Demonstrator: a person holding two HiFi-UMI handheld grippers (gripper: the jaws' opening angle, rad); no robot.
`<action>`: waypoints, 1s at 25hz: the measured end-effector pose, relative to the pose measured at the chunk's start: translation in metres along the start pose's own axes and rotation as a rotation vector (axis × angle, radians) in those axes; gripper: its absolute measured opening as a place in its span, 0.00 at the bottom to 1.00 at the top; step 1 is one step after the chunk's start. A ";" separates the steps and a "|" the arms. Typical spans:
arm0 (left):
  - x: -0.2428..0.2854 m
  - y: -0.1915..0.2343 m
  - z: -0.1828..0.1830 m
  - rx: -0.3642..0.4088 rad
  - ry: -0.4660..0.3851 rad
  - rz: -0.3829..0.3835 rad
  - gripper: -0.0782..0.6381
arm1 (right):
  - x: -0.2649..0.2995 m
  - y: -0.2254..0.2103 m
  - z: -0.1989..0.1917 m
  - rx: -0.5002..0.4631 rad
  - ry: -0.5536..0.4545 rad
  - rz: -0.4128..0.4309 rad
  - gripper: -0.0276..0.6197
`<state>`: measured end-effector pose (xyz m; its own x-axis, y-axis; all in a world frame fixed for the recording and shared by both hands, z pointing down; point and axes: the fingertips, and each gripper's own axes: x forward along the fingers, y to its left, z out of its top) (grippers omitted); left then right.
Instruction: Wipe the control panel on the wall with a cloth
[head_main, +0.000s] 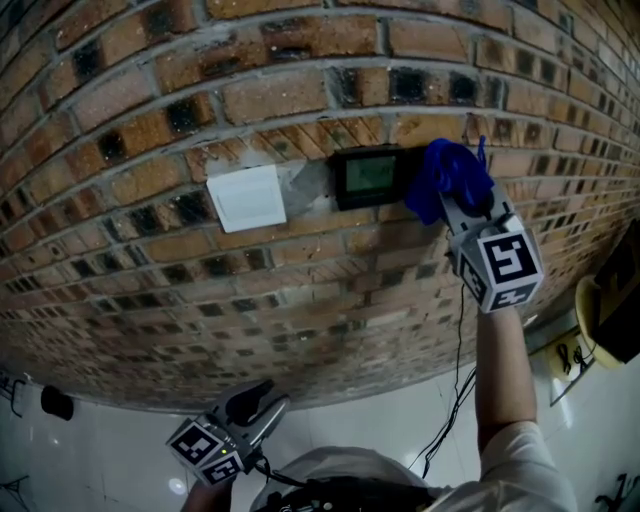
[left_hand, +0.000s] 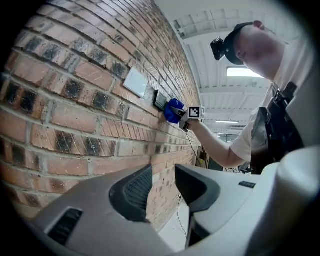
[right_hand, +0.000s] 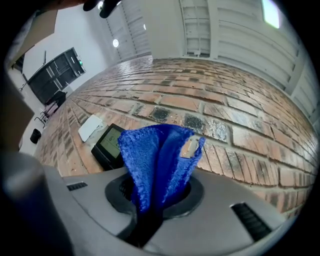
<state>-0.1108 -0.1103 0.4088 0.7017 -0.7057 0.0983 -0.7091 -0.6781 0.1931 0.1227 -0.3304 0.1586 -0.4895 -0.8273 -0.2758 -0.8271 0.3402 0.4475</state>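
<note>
my right tongs (head_main: 462, 205) grip the blue cloth (head_main: 447, 172) at the right edge of the control panel (head_main: 367, 176); wiping seems barely begun. left tongs (head_main: 262, 397) hang released, empty.

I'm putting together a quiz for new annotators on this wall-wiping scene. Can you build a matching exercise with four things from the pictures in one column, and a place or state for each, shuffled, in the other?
Things
1. blue cloth
2. control panel
3. white cover plate
4. left gripper

Places or states
A. held low, jaws apart, nothing between them
B. pale square, left of the panel
C. pinched in the right gripper
D. dark, with a screen, mounted on the brick wall

Pairs: 1-C, 2-D, 3-B, 4-A
</note>
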 end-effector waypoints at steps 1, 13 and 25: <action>-0.001 0.001 0.001 -0.001 -0.004 0.002 0.31 | -0.001 0.000 0.002 -0.003 -0.002 -0.004 0.18; -0.010 0.006 0.001 -0.009 -0.022 0.007 0.31 | 0.008 0.141 0.076 -0.086 -0.118 0.255 0.18; -0.009 0.008 -0.001 -0.002 0.000 0.008 0.31 | 0.020 0.110 0.064 -0.066 -0.111 0.153 0.18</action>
<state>-0.1229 -0.1091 0.4104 0.6961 -0.7110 0.1000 -0.7144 -0.6721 0.1946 0.0041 -0.2809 0.1473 -0.6383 -0.7127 -0.2908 -0.7229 0.4251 0.5448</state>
